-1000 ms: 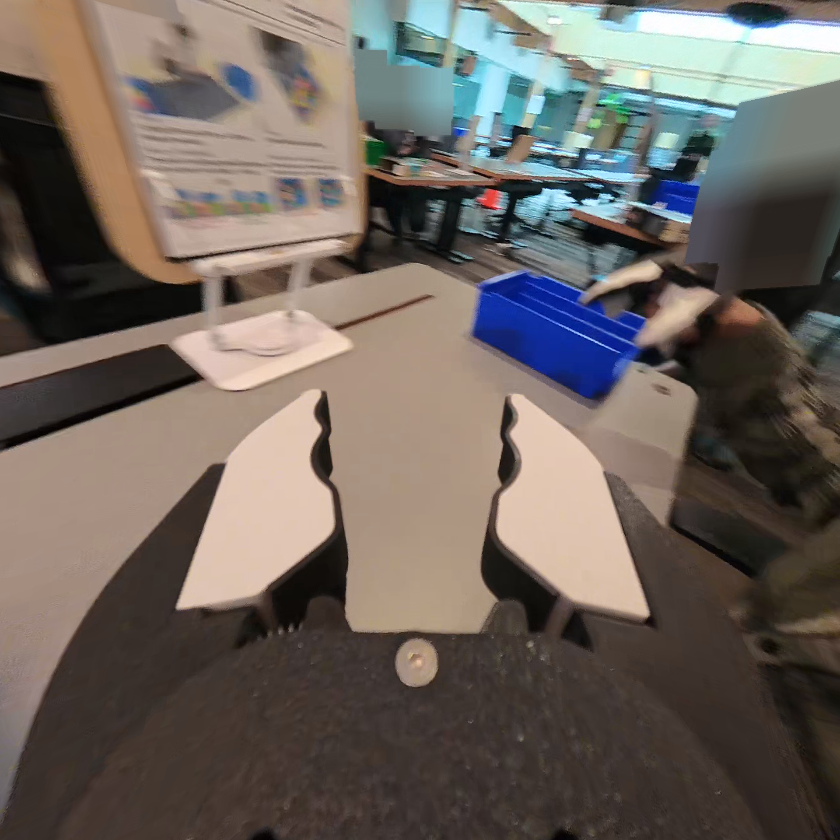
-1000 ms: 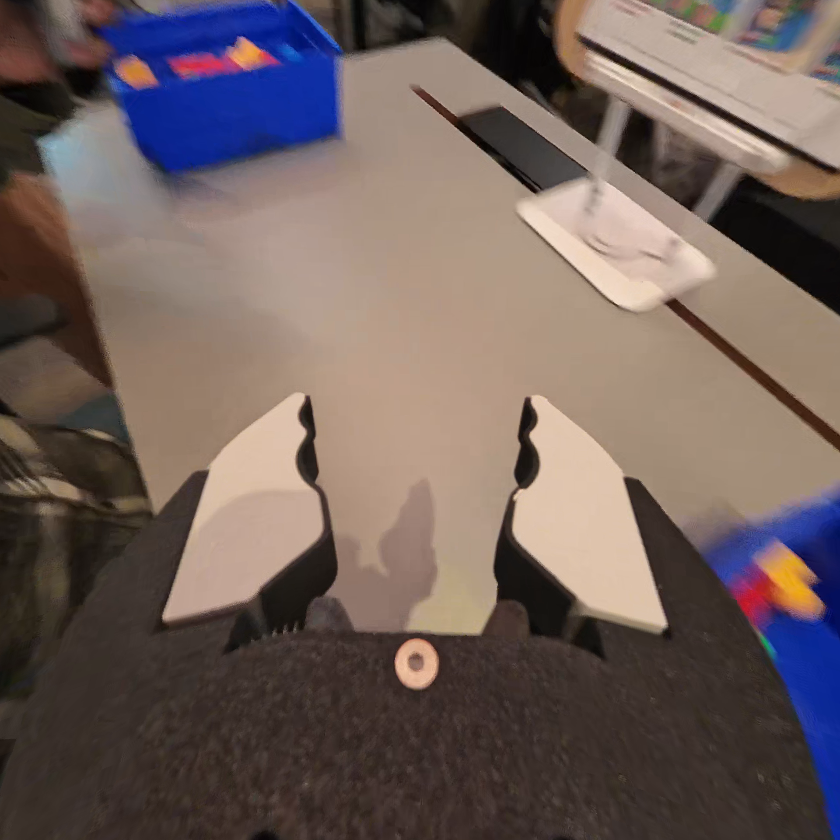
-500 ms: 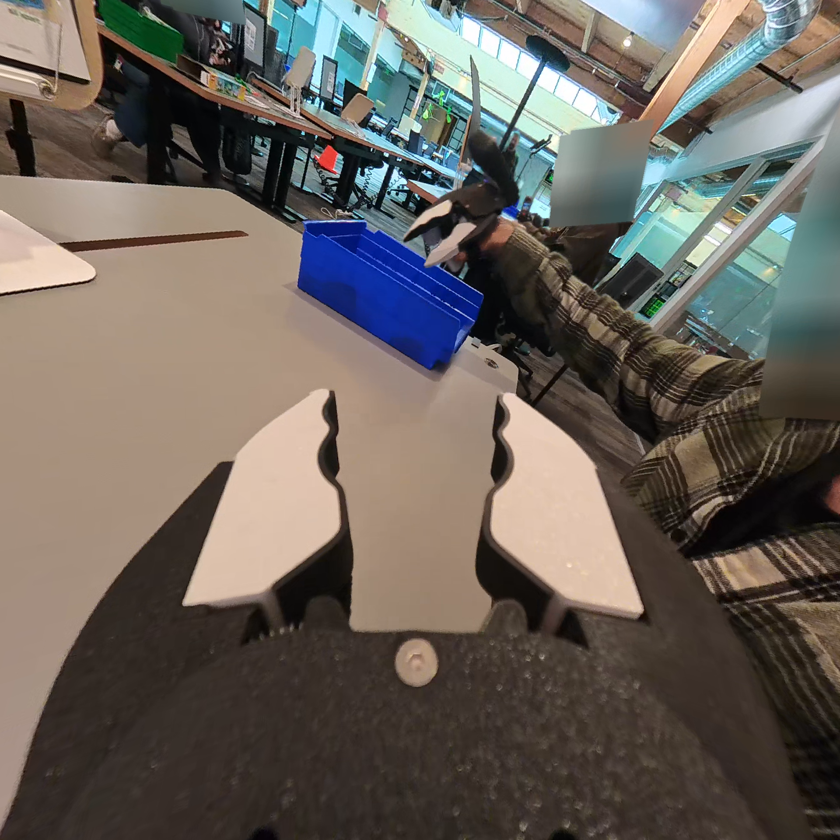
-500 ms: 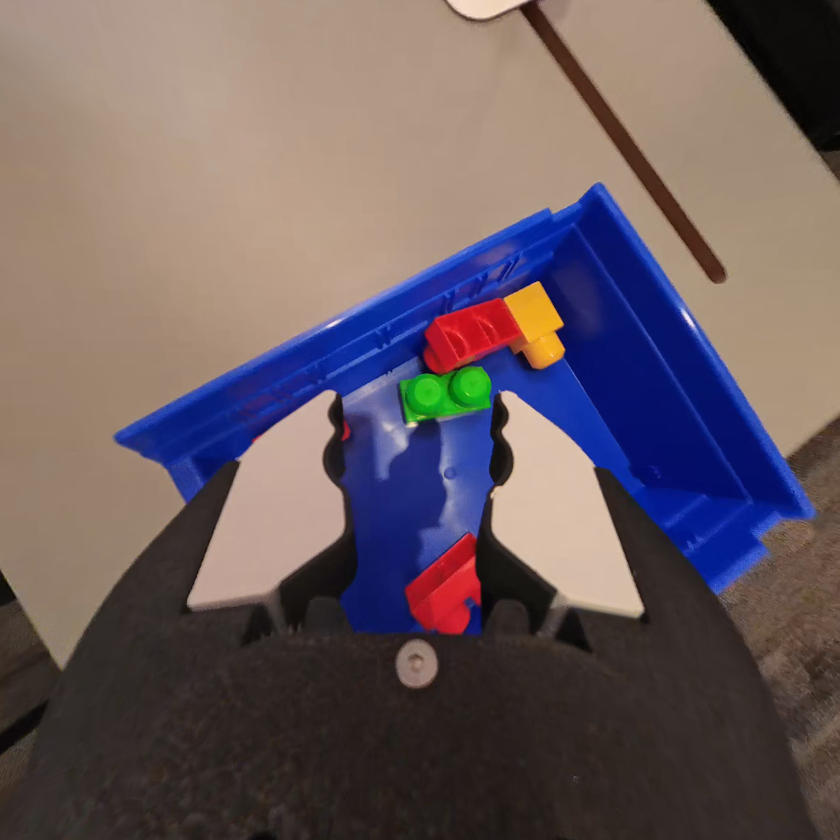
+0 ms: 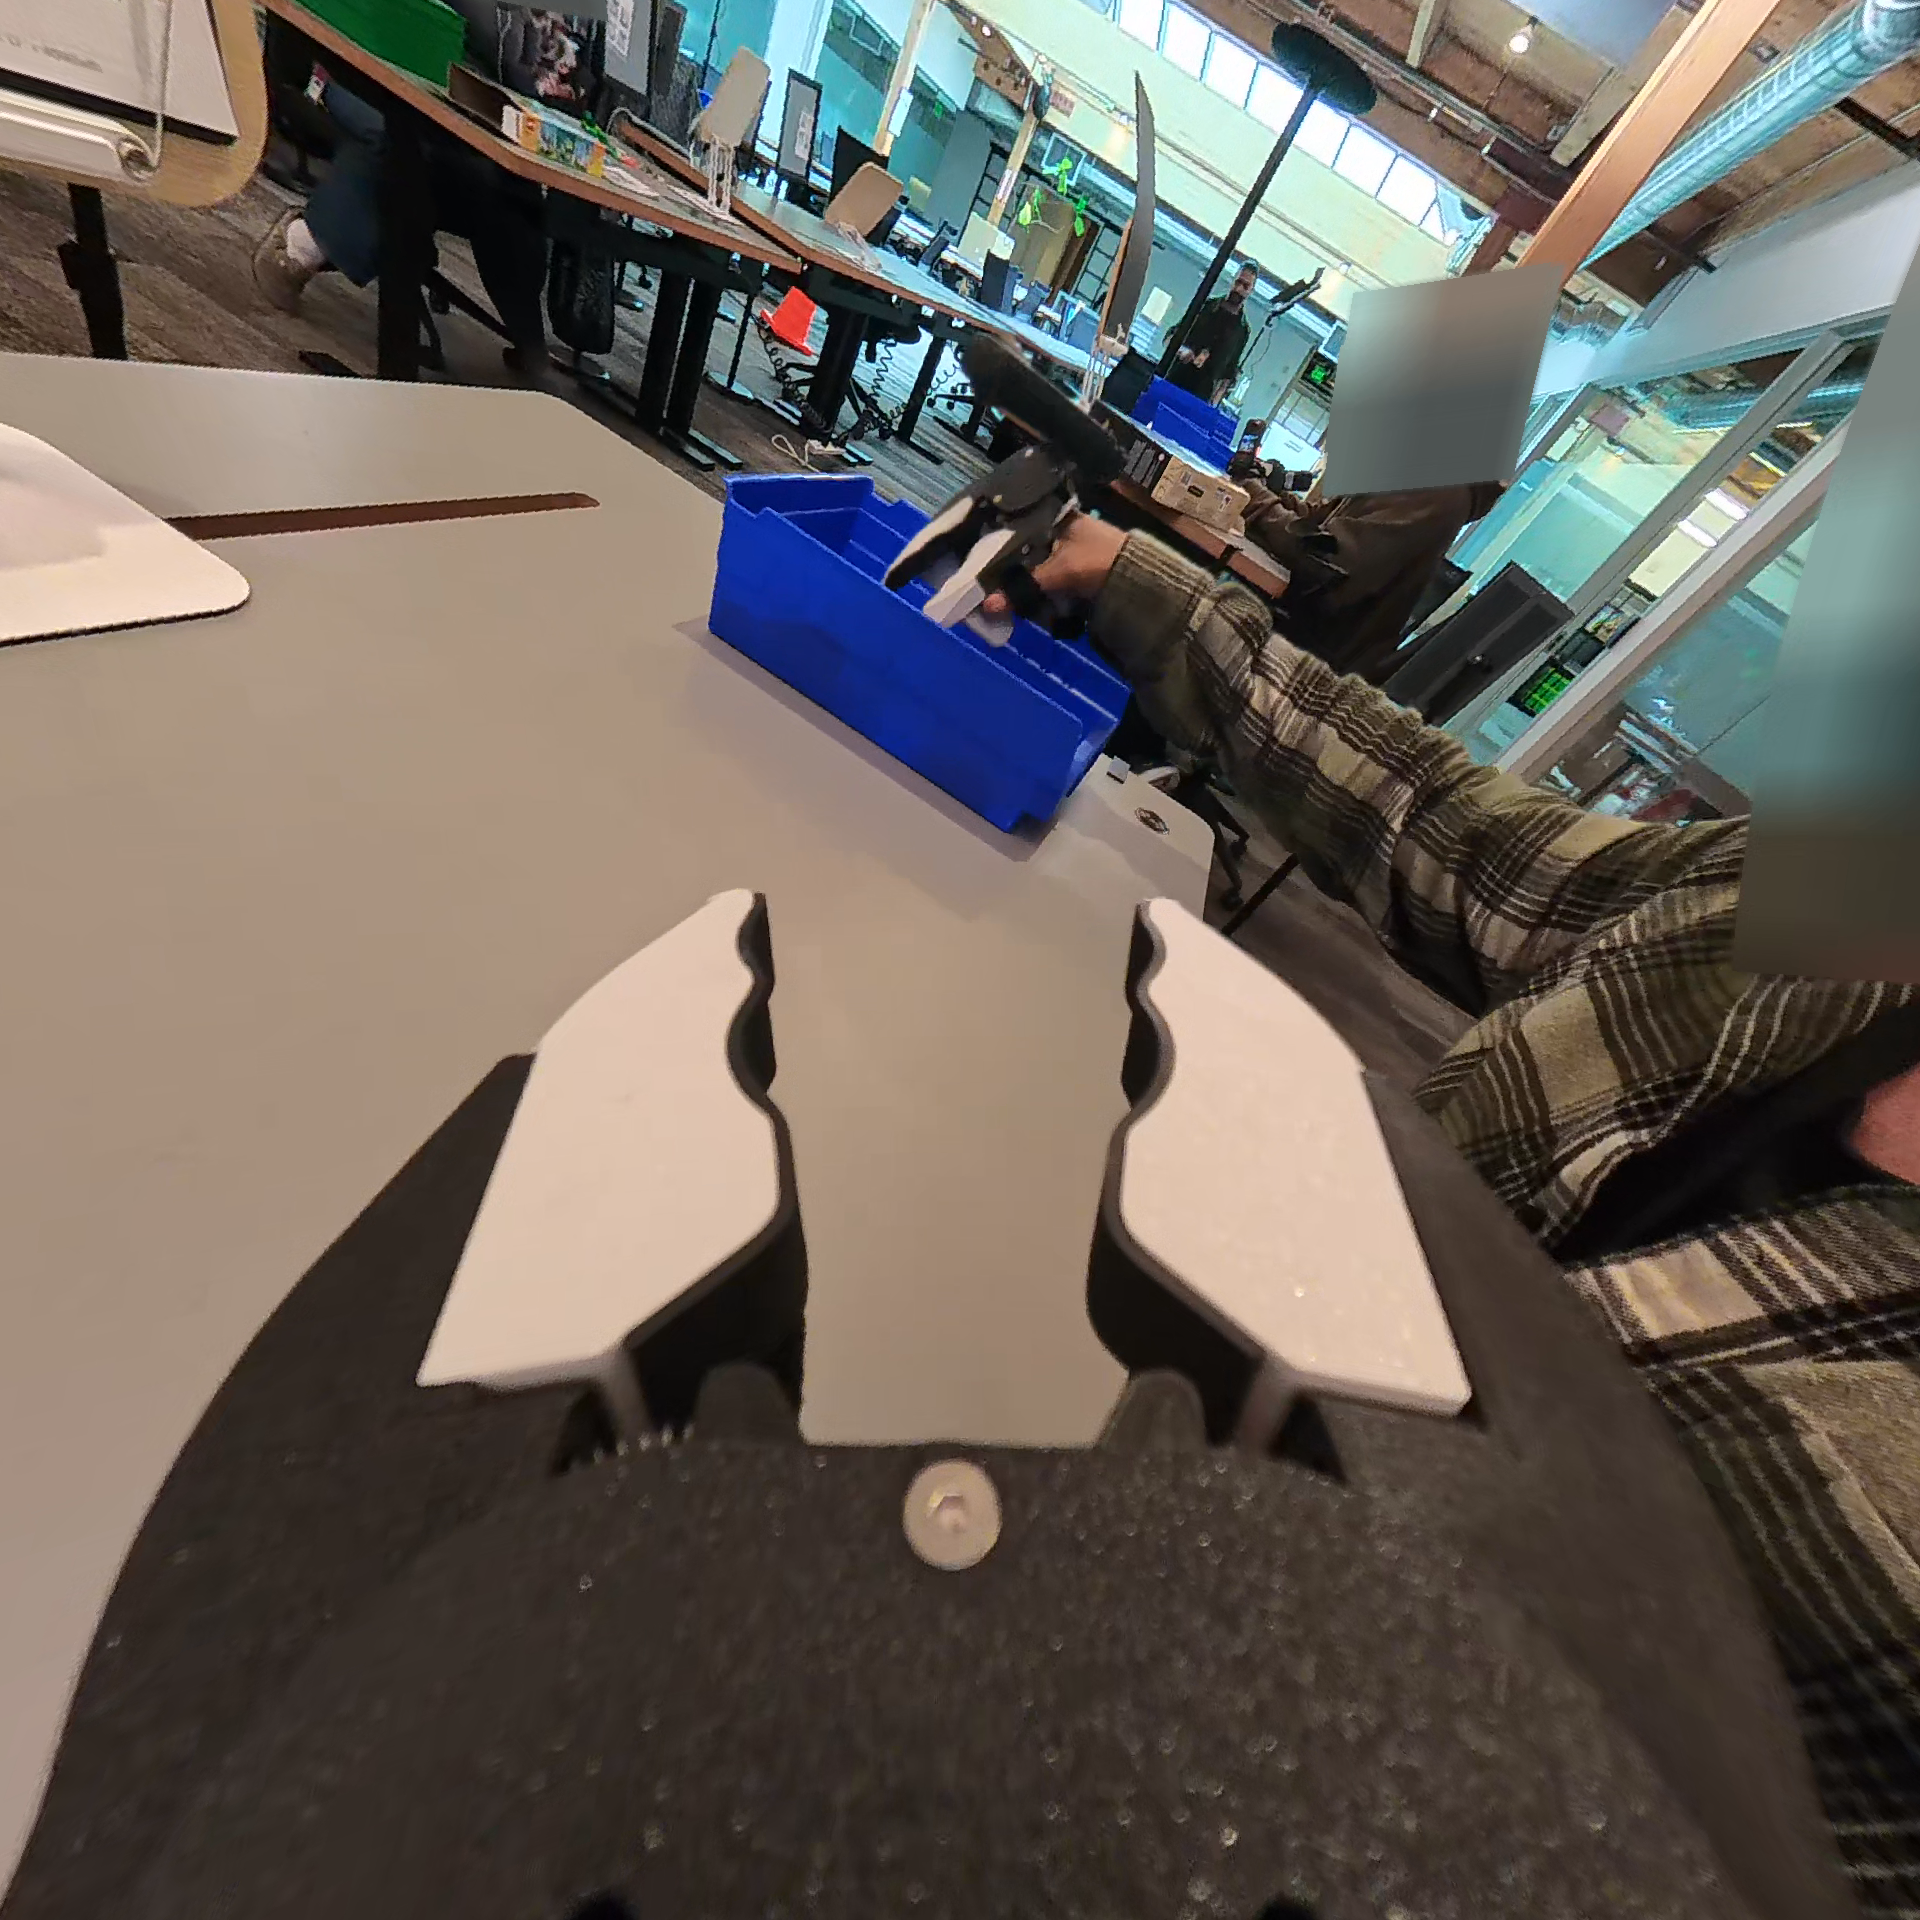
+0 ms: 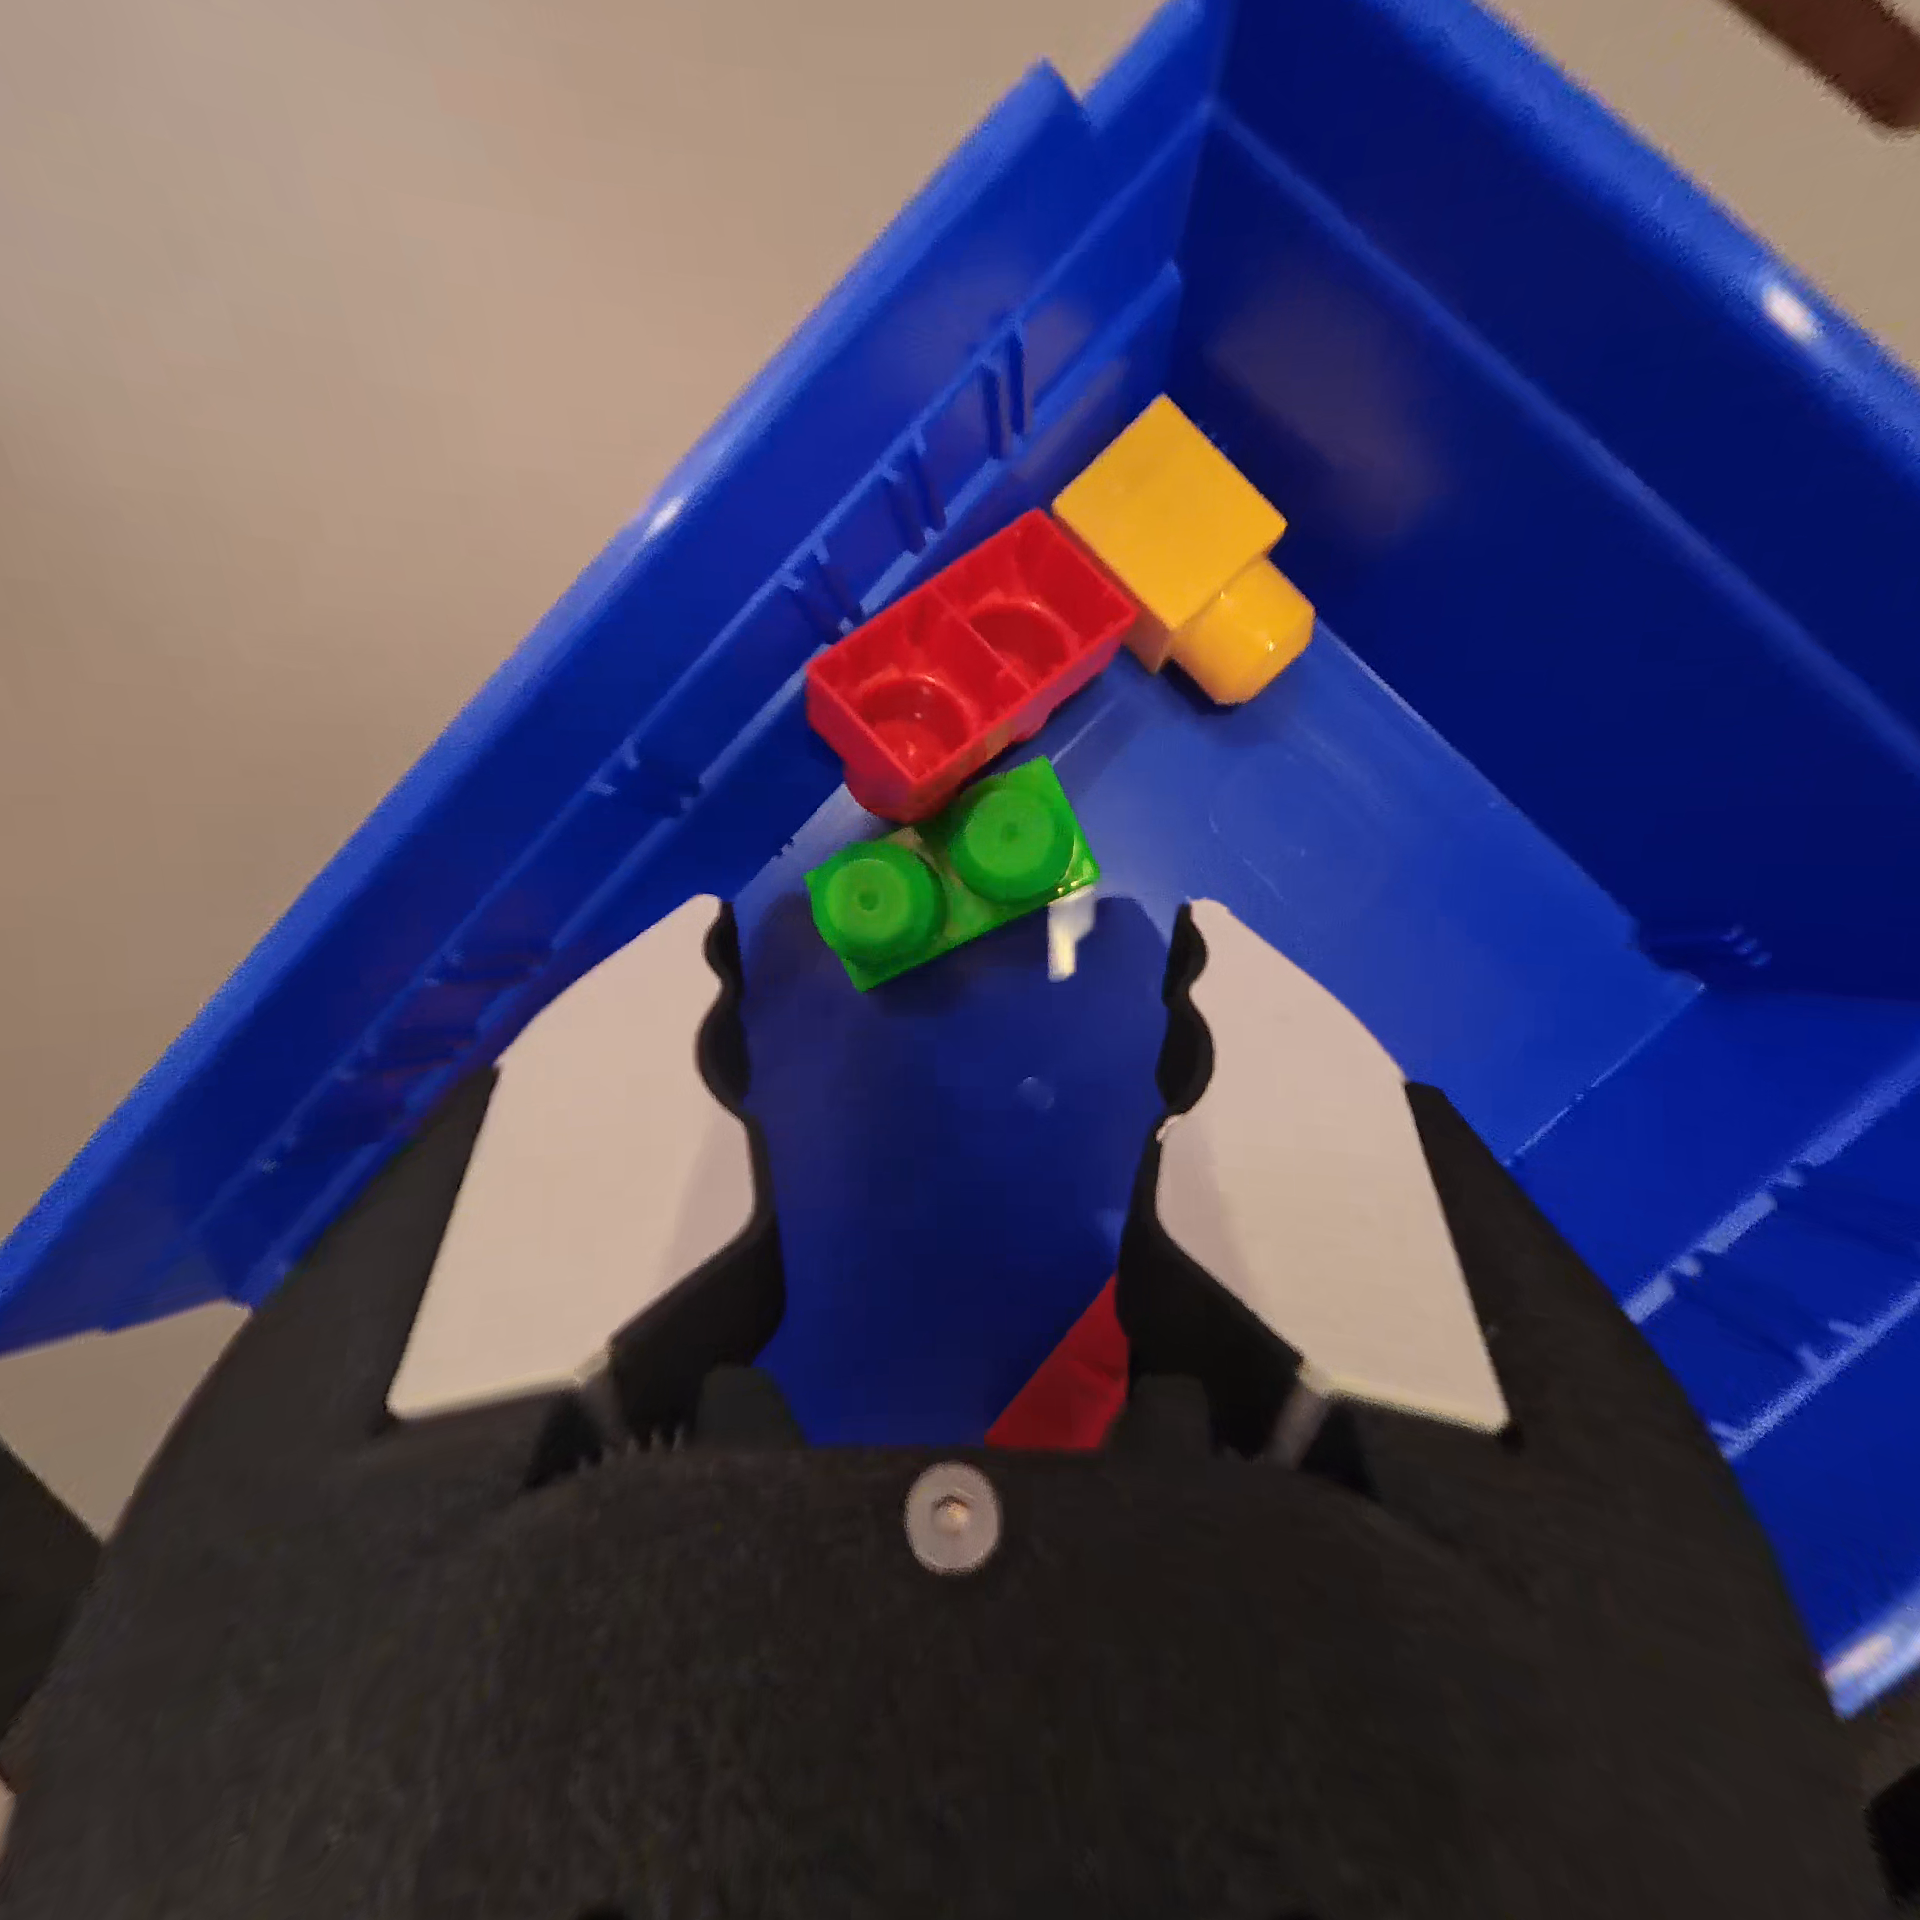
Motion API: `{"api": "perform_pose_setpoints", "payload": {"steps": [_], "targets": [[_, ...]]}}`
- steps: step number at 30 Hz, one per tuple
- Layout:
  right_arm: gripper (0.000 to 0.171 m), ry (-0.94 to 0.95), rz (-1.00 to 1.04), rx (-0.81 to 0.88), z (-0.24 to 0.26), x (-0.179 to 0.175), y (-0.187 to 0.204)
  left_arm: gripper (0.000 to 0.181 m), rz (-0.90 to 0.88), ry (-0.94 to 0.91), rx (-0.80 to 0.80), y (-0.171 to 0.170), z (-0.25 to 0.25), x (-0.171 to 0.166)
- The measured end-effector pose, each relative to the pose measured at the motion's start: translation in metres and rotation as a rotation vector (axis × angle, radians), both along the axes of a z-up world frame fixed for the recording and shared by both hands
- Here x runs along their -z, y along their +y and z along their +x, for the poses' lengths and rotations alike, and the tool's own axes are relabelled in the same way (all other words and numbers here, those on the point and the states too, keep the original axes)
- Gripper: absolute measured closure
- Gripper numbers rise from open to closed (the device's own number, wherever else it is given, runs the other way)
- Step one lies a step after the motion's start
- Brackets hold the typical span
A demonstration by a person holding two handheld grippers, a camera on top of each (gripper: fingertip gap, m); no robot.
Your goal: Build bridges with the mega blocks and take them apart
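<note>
Right hand-held gripper [image 6: 951, 935] hung open over green block [image 6: 951, 873]; crowding red block [image 6: 966, 665] risked a snagged, skewed grasp.

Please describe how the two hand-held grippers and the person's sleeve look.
The left gripper and the right gripper look the same: a grainy black body, two flat white fingers with wavy black inner edges, and a silver screw. The sleeve is olive-and-black plaid.

We see a grey table [image 5: 312, 790] in the foreground, rows of desks [image 5: 665, 197] across the upper left, and bright windows [image 5: 1704, 540] at right.
</note>
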State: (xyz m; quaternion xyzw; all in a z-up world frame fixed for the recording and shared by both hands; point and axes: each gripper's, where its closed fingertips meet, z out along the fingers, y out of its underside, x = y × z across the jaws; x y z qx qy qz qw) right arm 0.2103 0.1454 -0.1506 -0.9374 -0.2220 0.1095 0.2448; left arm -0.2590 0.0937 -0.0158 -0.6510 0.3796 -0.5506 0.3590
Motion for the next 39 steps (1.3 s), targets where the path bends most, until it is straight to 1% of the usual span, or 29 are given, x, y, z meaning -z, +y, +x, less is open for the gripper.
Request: {"api": "perform_pose_setpoints", "payload": {"steps": [3, 4, 8, 10, 12, 13, 15, 17, 18, 21, 24, 26, 27, 28, 30, 32, 34, 37, 39], "targets": [[0.086, -0.024, -0.053, 0.076, -0.001, 0.015, 0.002, 0.116, 0.0, 0.009, 0.021, -0.001, 0.007, 0.001], [0.086, -0.041, -0.074, 0.098, 0.0, 0.02, 0.002, 0.116, 0.003, 0.013, 0.029, -0.002, 0.009, 0.002], [0.092, -0.178, -0.162, 0.183, 0.02, 0.034, -0.004, 0.115, 0.013, 0.034, 0.038, -0.006, 0.01, 0.005], [0.095, -0.306, -0.185, 0.24, 0.044, 0.033, -0.01, 0.116, 0.013, 0.033, 0.033, -0.006, 0.006, 0.006], [0.099, -0.351, -0.195, 0.273, 0.058, 0.026, -0.014, 0.116, 0.01, 0.028, 0.021, -0.005, 0.001, 0.005], [0.101, -0.34, -0.194, 0.283, 0.06, 0.021, -0.015, 0.116, 0.006, 0.024, 0.016, -0.004, -0.001, 0.005], [0.102, -0.257, -0.178, 0.258, 0.053, 0.015, -0.012, 0.116, -0.001, 0.008, 0.01, -0.004, -0.005, 0.005], [0.102, -0.172, -0.16, 0.215, 0.042, 0.013, -0.006, 0.116, -0.007, -0.004, 0.008, -0.004, -0.008, 0.006], [0.102, -0.161, -0.157, 0.207, 0.04, 0.014, -0.004, 0.116, -0.01, -0.009, 0.008, -0.004, -0.008, 0.006], [0.102, -0.153, -0.195, 0.216, 0.037, 0.026, 0.002, 0.116, -0.013, -0.014, 0.011, -0.006, -0.01, 0.008], [0.107, -0.166, -0.273, 0.277, 0.04, 0.043, 0.003, 0.116, -0.01, -0.007, 0.009, -0.007, -0.013, 0.01], [0.116, -0.146, -0.327, 0.309, 0.041, 0.054, 0.002, 0.116, -0.015, -0.007, 0.002, -0.006, -0.016, 0.012], [0.127, -0.127, -0.356, 0.319, 0.04, 0.059, 0.0, 0.116, -0.02, -0.013, -0.001, -0.006, -0.017, 0.013], [0.136, -0.141, -0.341, 0.334, 0.045, 0.058, 0.003, 0.116, -0.025, -0.017, -0.004, -0.004, -0.019, 0.013], [0.136, -0.141, -0.337, 0.324, 0.049, 0.055, 0.0, 0.116, -0.028, -0.023, -0.01, -0.002, -0.02, 0.015], [0.136, -0.125, -0.318, 0.303, 0.048, 0.042, -0.004, 0.116, -0.028, -0.033, -0.009, 0.002, -0.019, 0.014], [0.136, -0.155, -0.269, 0.261, 0.046, 0.015, -0.01, 0.116, -0.024, -0.032, -0.005, 0.007, -0.015, 0.014], [0.136, -0.212, -0.201, 0.106, 0.02, -0.04, -0.018, 0.117, -0.01, -0.033, 0.027, 0.017, 0.002, 0.011], [0.136, -0.244, -0.16, -0.043, -0.015, -0.075, -0.023, 0.118, 0.019, -0.027, 0.075, 0.023, 0.021, 0.007]]}}
